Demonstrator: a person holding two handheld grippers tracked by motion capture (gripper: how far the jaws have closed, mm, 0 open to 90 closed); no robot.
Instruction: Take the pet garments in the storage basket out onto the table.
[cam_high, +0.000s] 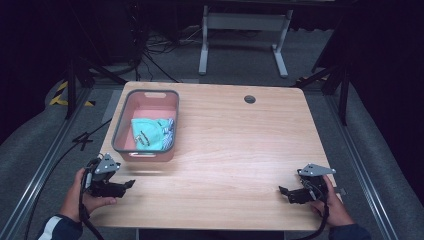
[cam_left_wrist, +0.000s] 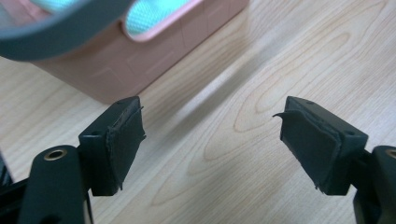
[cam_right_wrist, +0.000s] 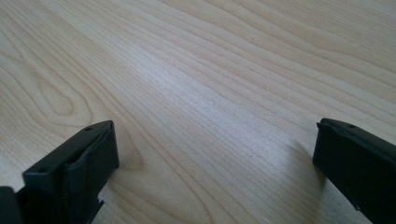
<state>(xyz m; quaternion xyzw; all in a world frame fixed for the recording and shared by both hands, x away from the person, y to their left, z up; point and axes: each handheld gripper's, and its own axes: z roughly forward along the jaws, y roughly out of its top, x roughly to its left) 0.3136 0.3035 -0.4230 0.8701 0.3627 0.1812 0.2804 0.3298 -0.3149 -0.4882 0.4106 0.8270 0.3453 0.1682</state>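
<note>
Gaping empty, left gripper faces pink basket; right gripper likewise open, seemingly over table.

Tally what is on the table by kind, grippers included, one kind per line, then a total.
Pink basket with a grey rim: 1
Teal cloth bundle inside the basket: 1
Handheld grippers, left gripper and right gripper, both open and holding nothing: 2
Total: 4

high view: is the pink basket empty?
No, a folded teal cloth lies inside the pink basket.
</note>
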